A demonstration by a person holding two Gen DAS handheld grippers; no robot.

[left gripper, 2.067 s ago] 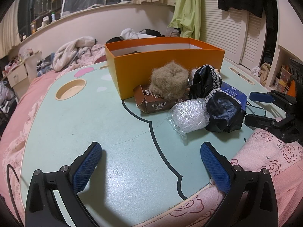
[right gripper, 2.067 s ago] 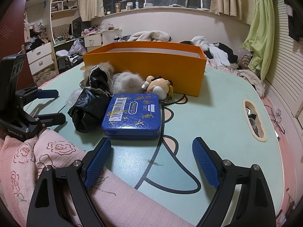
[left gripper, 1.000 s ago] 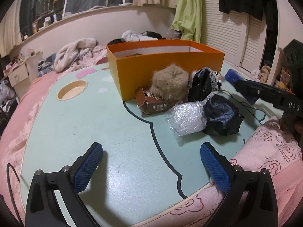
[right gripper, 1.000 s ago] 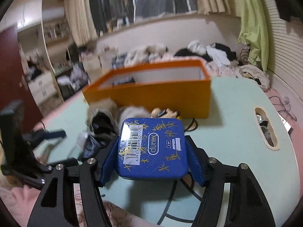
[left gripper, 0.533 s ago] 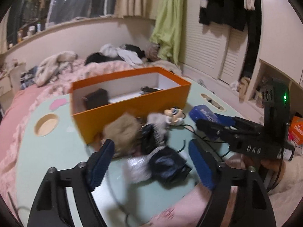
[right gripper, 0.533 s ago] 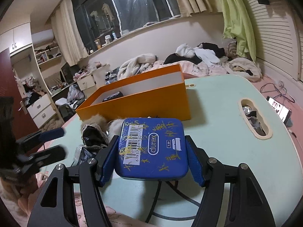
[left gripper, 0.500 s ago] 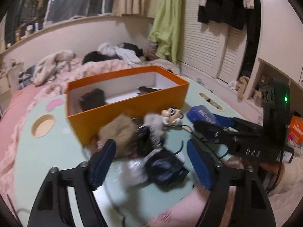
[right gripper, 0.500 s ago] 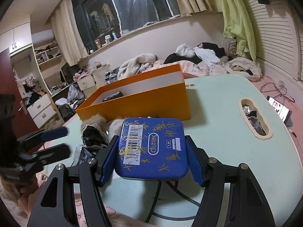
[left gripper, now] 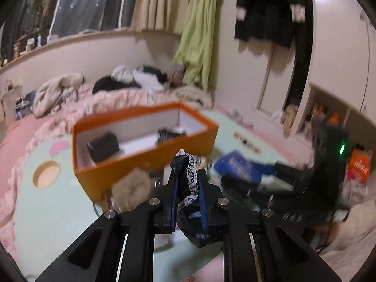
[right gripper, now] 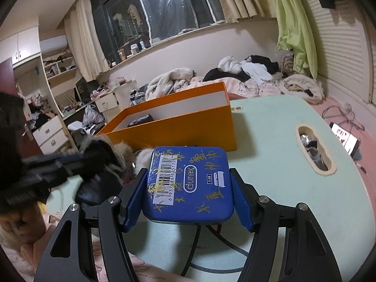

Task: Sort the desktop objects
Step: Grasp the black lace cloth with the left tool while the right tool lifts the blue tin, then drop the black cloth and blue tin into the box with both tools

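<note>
My left gripper (left gripper: 188,176) is shut on a black cloth pouch with white lace trim (left gripper: 188,183) and holds it above the mint table (left gripper: 58,202). My right gripper (right gripper: 190,183) is shut on a blue tin (right gripper: 190,181) with a barcode label, held above the table in front of the open orange box (right gripper: 178,127). The orange box (left gripper: 141,141) holds two dark items. The blue tin (left gripper: 242,166) and the right gripper also show blurred in the left wrist view. The left gripper (right gripper: 77,162) shows blurred at the left of the right wrist view.
A brown fur ball (left gripper: 131,188) lies by the box front. A round hole (left gripper: 45,174) and an oblong slot (right gripper: 315,150) are cut in the table. A black cable (right gripper: 211,249) runs under the tin. Pink bedding surrounds the table.
My left gripper has closed on the black lace pouch and lifted it off the table. My right gripper still holds the blue tin, a little nearer the orange box.
</note>
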